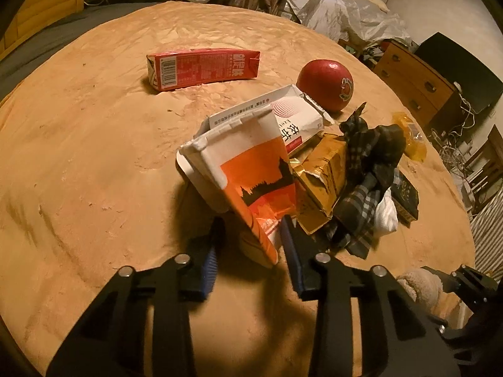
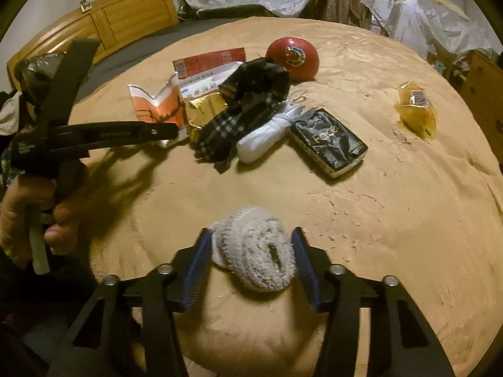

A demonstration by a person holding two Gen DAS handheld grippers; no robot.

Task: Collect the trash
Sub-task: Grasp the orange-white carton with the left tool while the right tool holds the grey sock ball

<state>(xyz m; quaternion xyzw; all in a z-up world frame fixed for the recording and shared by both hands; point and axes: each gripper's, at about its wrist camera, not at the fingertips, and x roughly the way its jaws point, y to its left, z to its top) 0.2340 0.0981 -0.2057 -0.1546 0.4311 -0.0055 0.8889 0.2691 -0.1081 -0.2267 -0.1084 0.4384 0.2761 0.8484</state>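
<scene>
A flattened orange-and-white carton stands tilted between the fingers of my left gripper; the jaws stand apart around its lower end, and the right finger touches it. It leans against a trash pile: a white box, gold foil wrapper, dark plaid cloth and white wad. A red carton lies apart at the back. My right gripper is shut on a fluffy grey-white ball. The pile also shows in the right wrist view, with the left gripper at its left side.
An orange blanket covers the surface. A red apple, a black "face" tissue pack and a yellow plastic wrapper lie on it. Wooden drawers stand at the right, a wooden headboard at the back left.
</scene>
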